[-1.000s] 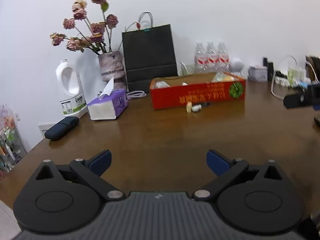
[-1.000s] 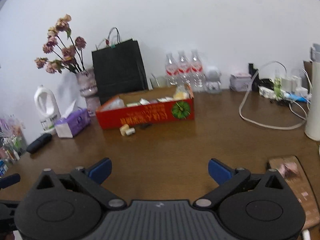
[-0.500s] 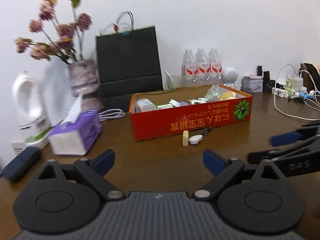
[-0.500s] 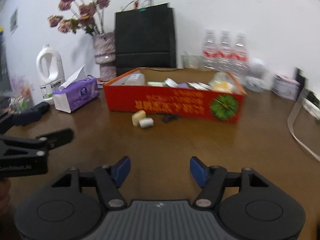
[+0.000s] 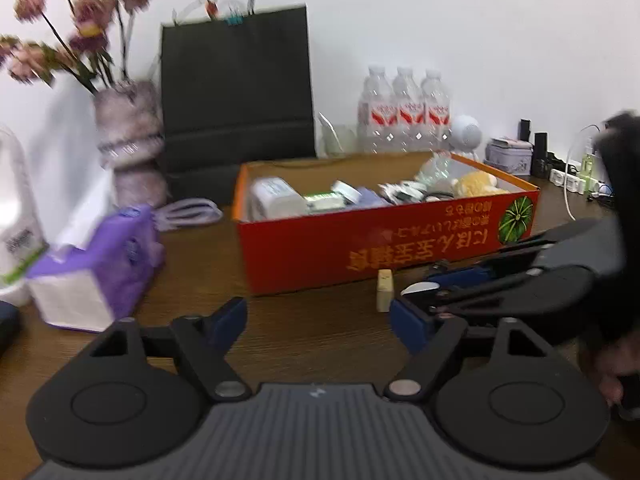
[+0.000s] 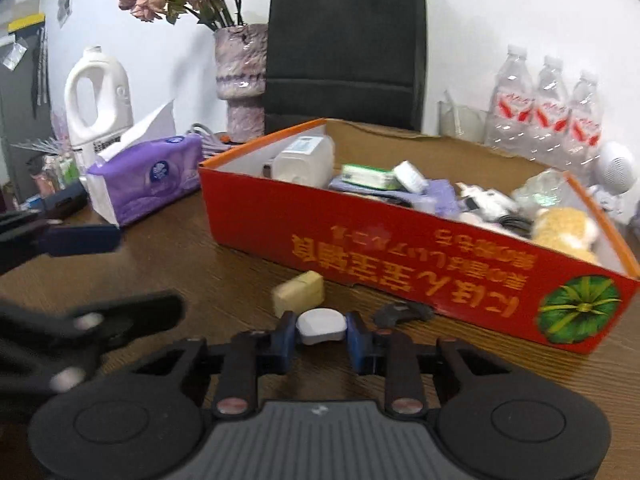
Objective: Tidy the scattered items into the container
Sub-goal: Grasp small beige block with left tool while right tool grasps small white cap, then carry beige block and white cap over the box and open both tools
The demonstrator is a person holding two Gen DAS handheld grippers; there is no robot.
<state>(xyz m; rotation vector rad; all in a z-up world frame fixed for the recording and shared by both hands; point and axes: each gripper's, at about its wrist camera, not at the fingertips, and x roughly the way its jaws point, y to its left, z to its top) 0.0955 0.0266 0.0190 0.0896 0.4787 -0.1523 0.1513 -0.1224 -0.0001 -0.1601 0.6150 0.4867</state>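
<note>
White cap (image 6: 321, 325) sits between your right gripper (image 6: 321, 334) pads, jaws just closing on it for the red box (image 6: 400, 256). Left gripper (image 5: 318, 320) empty, narrowing, lined up near the beige block (image 5: 384, 290).

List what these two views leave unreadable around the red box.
- White piece, right wrist view: sits between the closing jaws; pad contact unclear. Left wrist view: right gripper mostly covers it.
- Dark item, right wrist view: blurred, identity unclear; hidden in left wrist view.
- Box lettering: upside down, smeared.
- Box contents: overlapping, partly behind the wall.
</note>
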